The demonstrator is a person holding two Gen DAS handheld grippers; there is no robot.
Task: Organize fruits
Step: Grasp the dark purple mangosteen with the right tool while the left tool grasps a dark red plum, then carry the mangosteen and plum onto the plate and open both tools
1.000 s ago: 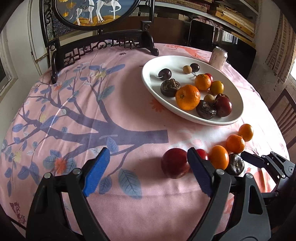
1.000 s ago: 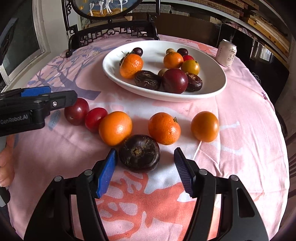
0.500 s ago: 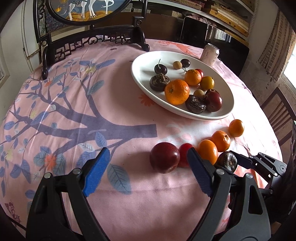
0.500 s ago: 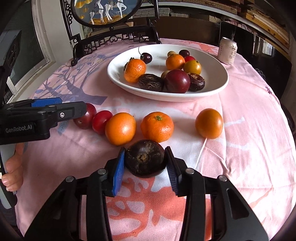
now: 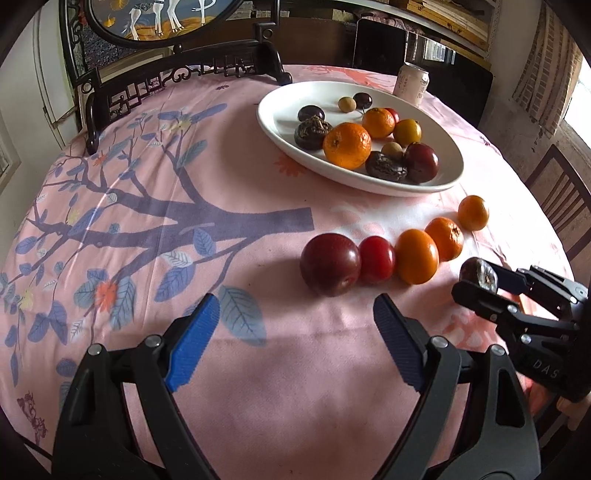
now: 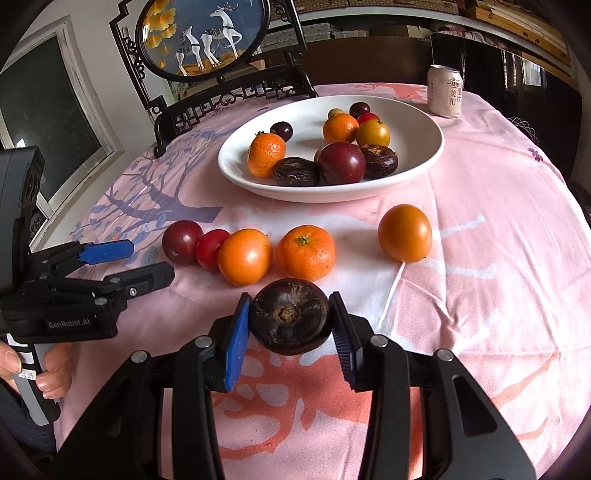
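Note:
My right gripper [image 6: 290, 325] is shut on a dark purple-brown fruit [image 6: 289, 315] and holds it just above the tablecloth; it also shows in the left wrist view [image 5: 478, 275]. A row of loose fruits lies beyond it: a dark red plum [image 6: 181, 242], a small red fruit [image 6: 211, 248], an orange [image 6: 244, 256], a tangerine [image 6: 306, 252] and an orange persimmon [image 6: 405, 232]. My left gripper [image 5: 291, 345] is open and empty, a little short of the plum [image 5: 330, 264]. A white oval plate [image 6: 413, 125] with several fruits stands farther back.
A drink can [image 6: 445, 90] stands behind the plate at the far right. A dark carved stand with a round deer picture [image 6: 201, 35] is at the table's back. A wooden chair [image 5: 565, 206] is off the table's right edge.
My right gripper closed on the dark fruit and lifted it slightly. My left gripper drew back and shifted a little, still open.

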